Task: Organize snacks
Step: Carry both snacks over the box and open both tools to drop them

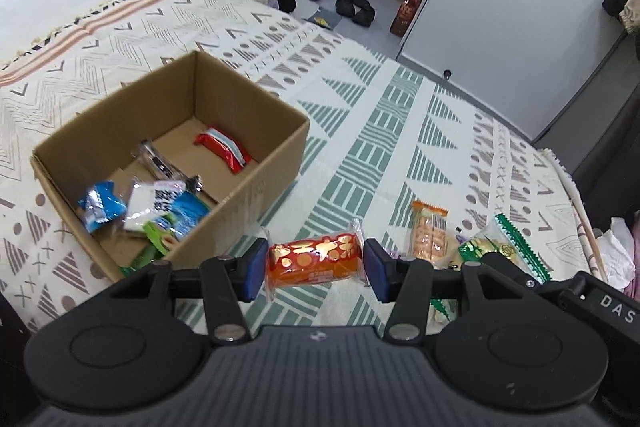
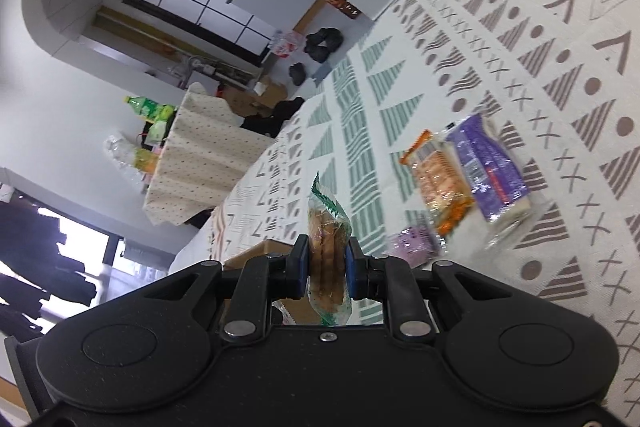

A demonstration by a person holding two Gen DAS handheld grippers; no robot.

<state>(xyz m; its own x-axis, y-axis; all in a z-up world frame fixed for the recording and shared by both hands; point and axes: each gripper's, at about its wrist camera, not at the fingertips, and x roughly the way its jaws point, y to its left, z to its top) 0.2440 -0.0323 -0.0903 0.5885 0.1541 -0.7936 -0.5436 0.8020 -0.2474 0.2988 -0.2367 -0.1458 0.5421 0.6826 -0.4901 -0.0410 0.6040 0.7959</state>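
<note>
The left gripper (image 1: 316,265) clamps a red-orange foil snack packet (image 1: 314,261) end to end between its blue pads, lifted for carrying to the open brown cardboard box (image 1: 248,131) ahead-left, which holds about 5 packets. The right gripper (image 2: 326,267) pinches a green-edged clear biscuit pack (image 2: 326,227) upright. Ahead-right of it, an orange-trimmed cracker pack (image 2: 438,179) and a purple wrapped bar (image 2: 490,167) lie on the patterned cloth (image 2: 560,67), unsorted

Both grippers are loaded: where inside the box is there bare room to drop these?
The box has bare floor along its far wall, between the red packet and the silver one. The near corner is crowded with blue packets and green ones.
</note>
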